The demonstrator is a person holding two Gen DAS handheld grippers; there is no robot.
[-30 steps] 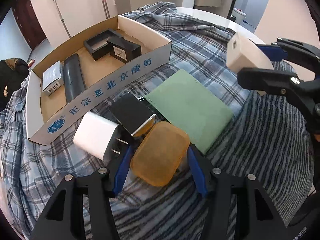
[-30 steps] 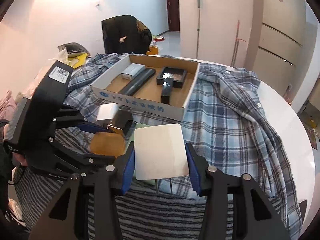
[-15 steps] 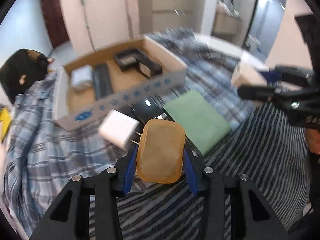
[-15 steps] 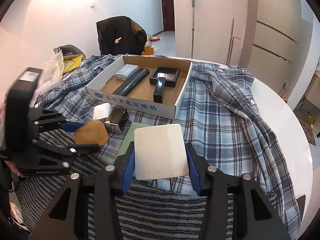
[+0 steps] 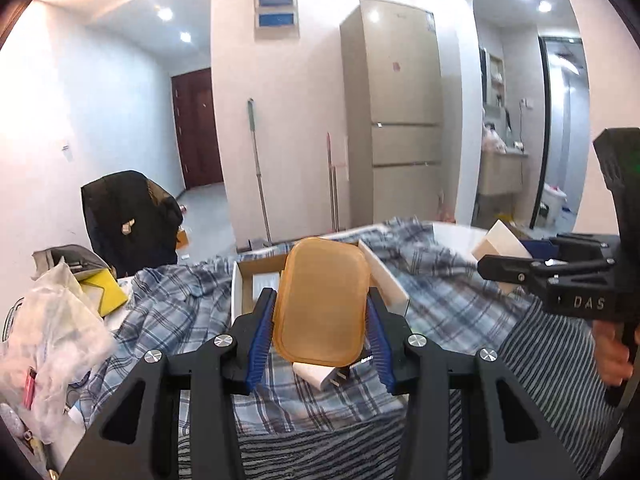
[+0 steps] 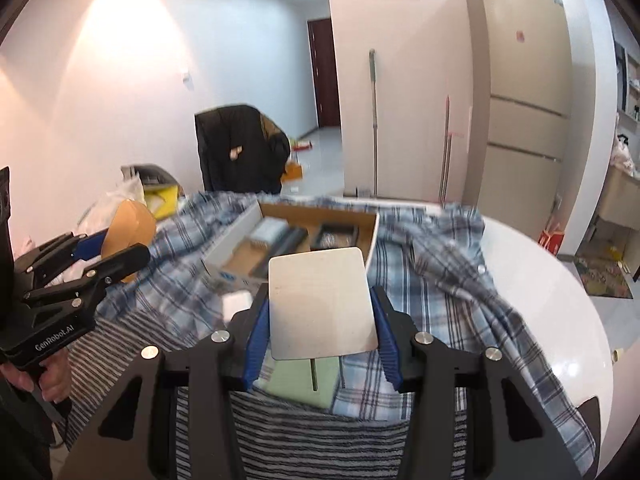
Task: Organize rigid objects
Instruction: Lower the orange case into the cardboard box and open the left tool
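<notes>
My left gripper [image 5: 320, 332] is shut on an amber translucent case [image 5: 320, 300], lifted above the cloth; it also shows at the left of the right wrist view as the amber case [image 6: 130, 224]. My right gripper [image 6: 322, 328] is shut on a white plug adapter [image 6: 320, 304] whose two prongs hang down. That white adapter [image 5: 498, 246] appears at the right of the left wrist view. Ahead lies an open cardboard box [image 6: 372, 236] holding a grey case and black boxes. A white charger [image 5: 316, 374] and a green card [image 6: 300, 384] lie on the cloth below.
A plaid shirt [image 6: 432, 264] and a striped cloth [image 5: 552, 364] cover the round white table [image 6: 560, 292]. Bags and a yellow box [image 5: 102, 292] sit at the left. A black chair [image 6: 240, 148], mops and a fridge [image 6: 524, 92] stand behind.
The left gripper closed on the amber case and lifted it off the cloth, tilting up toward the room. The right gripper rose with the white adapter.
</notes>
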